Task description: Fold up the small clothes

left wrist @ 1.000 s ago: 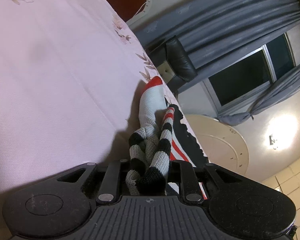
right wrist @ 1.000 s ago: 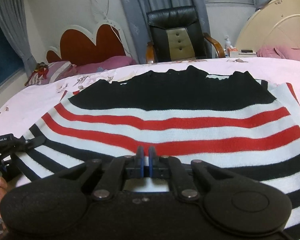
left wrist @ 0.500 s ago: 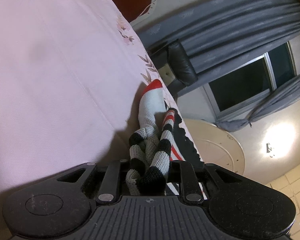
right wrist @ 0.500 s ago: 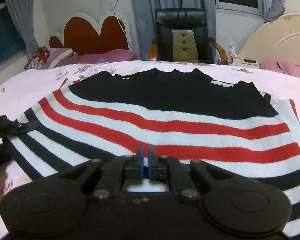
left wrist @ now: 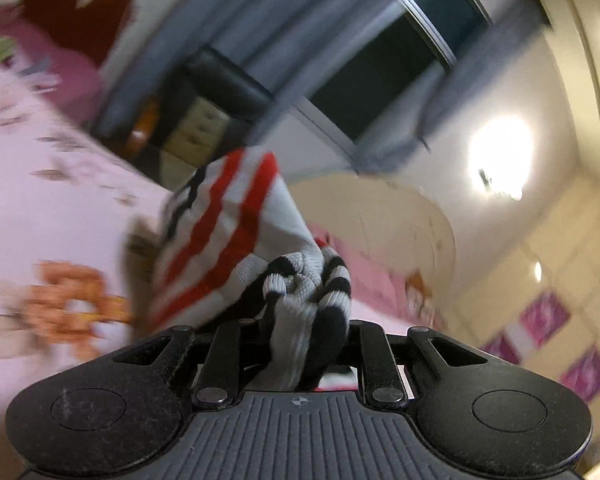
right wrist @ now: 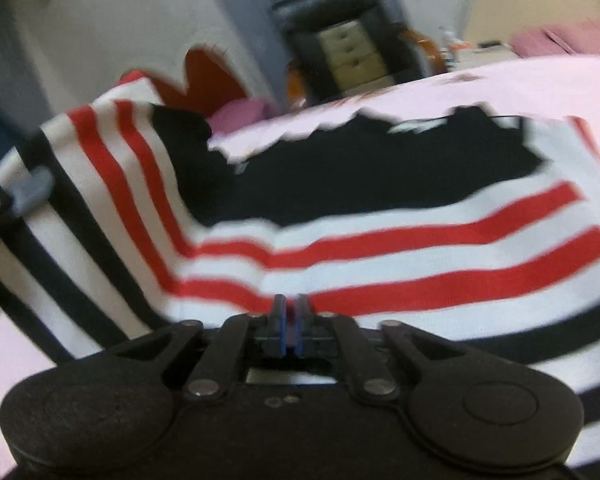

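A knit sweater (right wrist: pixel 420 248) with black, white and red stripes lies spread on the pink bed (right wrist: pixel 540 80). Its left side is raised off the bed and curls over toward the middle. My left gripper (left wrist: pixel 304 320) is shut on a bunched black-and-white edge of the sweater (left wrist: pixel 228 232), which hangs from it in the air. That gripper also shows in the right wrist view as the left gripper (right wrist: pixel 20 196) at the raised edge. My right gripper (right wrist: pixel 289 312) hovers low over the near hem. Its jaws are opening, with a thin gap and no cloth clearly between the blue pads.
A black chair (right wrist: pixel 340 40) stands behind the bed, beside grey curtains. The red headboard (right wrist: pixel 208 76) and a pink pillow (right wrist: pixel 240 114) are at the back left. A cream round panel (left wrist: pixel 400 220) leans at the right. Both views are blurred by motion.
My left gripper has swung up and across with the sweater's edge, lifting the left side off the bed. The right gripper's pads have parted slightly and its view has tilted.
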The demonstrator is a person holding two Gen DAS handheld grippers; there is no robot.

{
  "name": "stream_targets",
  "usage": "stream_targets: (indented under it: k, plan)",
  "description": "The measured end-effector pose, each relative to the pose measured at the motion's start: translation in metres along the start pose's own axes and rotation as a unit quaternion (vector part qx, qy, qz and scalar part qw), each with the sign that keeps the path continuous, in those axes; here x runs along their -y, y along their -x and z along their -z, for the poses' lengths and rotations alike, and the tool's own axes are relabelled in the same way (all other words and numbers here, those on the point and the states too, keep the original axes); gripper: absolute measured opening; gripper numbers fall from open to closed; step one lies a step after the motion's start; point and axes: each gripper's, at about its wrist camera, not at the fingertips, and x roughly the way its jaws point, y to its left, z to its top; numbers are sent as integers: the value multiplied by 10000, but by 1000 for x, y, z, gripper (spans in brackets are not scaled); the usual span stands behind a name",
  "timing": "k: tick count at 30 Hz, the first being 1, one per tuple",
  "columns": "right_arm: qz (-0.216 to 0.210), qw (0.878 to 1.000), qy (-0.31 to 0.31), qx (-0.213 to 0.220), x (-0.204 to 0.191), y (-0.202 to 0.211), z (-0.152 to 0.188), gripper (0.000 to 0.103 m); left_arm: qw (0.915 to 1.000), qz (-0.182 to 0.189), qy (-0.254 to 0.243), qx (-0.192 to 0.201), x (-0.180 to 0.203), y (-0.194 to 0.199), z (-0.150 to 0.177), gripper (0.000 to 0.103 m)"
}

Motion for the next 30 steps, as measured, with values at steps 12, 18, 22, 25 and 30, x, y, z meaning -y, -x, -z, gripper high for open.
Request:
stream_targets:
  k: [12, 18, 22, 25, 30]
  plan:
    - [-424, 9694, -2264, 853, 148, 118, 0, 58, 9766, -71, -1370, -1659, 92, -86, 92, 67]
    - [-1020, 9664, -2298, 538, 148, 111, 0, 58, 9909, -126, -1096, -777, 62, -4, 42, 67]
    - [-1218, 9670, -2231, 161, 137, 82, -4, 60, 9905, -931, -740, -693, 7, -5, 9, 67]
    - [-1259, 9710, -2025, -189, 124, 58, -6, 60, 9887, -975, -656, -933, -13, -14, 12, 67]
    - [-950, 9827, -1532, -421, 100, 37, -13, 57, 9867, -947, -539, -1205, -26, -42, 39, 67]
